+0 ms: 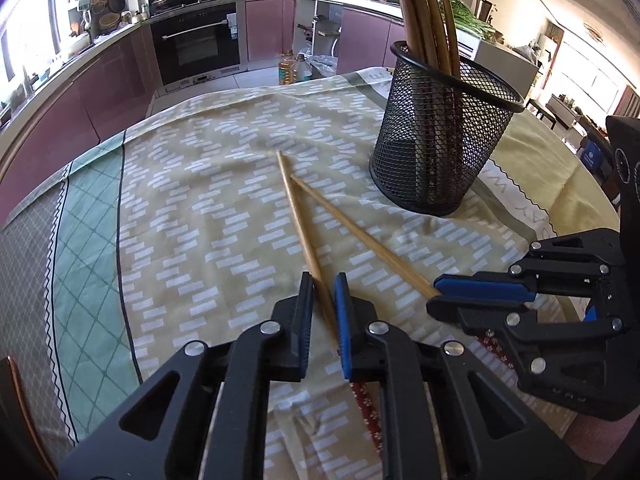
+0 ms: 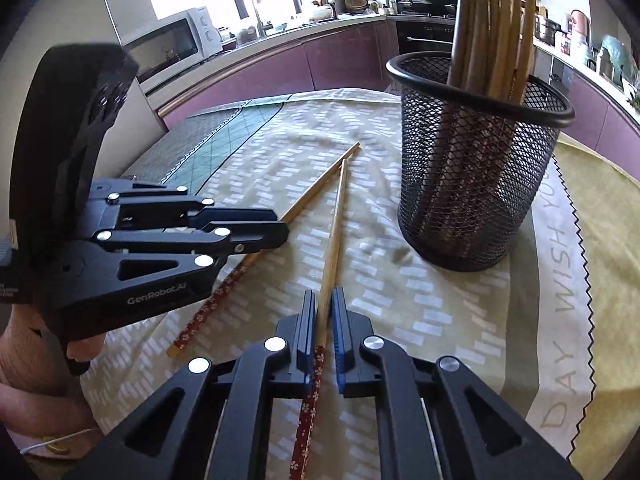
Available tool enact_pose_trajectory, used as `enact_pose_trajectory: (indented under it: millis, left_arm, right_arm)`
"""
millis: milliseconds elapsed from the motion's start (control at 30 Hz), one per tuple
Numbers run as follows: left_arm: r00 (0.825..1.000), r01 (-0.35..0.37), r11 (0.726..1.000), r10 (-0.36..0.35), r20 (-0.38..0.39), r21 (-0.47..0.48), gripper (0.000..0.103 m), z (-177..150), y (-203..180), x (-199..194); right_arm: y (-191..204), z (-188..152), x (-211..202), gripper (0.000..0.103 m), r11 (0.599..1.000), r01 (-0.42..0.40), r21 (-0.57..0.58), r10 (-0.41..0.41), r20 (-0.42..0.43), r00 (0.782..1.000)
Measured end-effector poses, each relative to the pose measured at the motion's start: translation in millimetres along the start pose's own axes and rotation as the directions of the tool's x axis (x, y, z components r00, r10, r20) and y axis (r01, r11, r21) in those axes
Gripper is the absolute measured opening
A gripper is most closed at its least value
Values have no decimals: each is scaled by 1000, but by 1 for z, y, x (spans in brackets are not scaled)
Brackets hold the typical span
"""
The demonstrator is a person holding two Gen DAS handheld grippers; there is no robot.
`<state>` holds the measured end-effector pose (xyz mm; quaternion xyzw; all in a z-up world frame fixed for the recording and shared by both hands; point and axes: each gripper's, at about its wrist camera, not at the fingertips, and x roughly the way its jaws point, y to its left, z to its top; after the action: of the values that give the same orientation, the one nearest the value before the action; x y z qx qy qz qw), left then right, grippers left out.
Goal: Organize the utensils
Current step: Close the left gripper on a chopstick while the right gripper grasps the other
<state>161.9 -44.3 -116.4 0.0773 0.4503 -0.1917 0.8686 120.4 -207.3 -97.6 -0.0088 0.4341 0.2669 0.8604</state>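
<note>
Two wooden chopsticks with red flowered handles lie on the tablecloth, tips almost touching. My left gripper (image 1: 324,280) sits around one chopstick (image 1: 298,216), its jaws close on either side with a small gap. It also shows in the right wrist view (image 2: 280,226). My right gripper (image 2: 323,298) is shut on the other chopstick (image 2: 336,220), which shows in the left wrist view (image 1: 360,236) running into the right gripper (image 1: 434,294). A black mesh holder (image 1: 440,136) with several wooden utensils stands beyond, also in the right wrist view (image 2: 476,168).
The table carries a yellow-green patterned cloth (image 1: 208,184) with a green checked border (image 1: 88,240). Kitchen cabinets, an oven (image 1: 196,36) and a microwave (image 2: 168,44) stand behind. Oil bottles (image 1: 294,68) sit on the floor past the far edge.
</note>
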Motion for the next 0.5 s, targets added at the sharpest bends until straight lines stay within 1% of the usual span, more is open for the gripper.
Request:
enact_pose_trajectory:
  millis: [133, 233, 267, 333, 400, 500]
  left_arm:
    - [1000, -2, 1000, 2, 6, -27, 10, -14, -2, -10]
    - [1000, 2, 1000, -2, -3, -14, 11, -21, -6, -16]
    - [1000, 2, 1000, -2, -4, -9, 14, -21, -7, -17]
    - [1000, -6, 1000, 6, -6, 3, 15, -19, -8, -17]
    - [1000, -12, 1000, 12, -10, -3, 19, -15, -7, -14]
    - [1000, -10, 1000, 10, -10, -3, 19, -6, -6, -5]
  right_arm:
    - [-2, -1, -3, 7, 1000, 12, -1, -12, -2, 1000]
    - [1, 1, -2, 7, 999, 26, -21, -26, -7, 1000]
    - [2, 1, -1, 8, 999, 30, -28, -30, -7, 1000]
    - [3, 4, 1, 9, 999, 33, -30, -33, -7, 999]
    - [4, 7, 3, 12, 999, 34, -32, -34, -7, 999]
    - [7, 10, 8, 12, 999, 40, -32, -40, 2, 999]
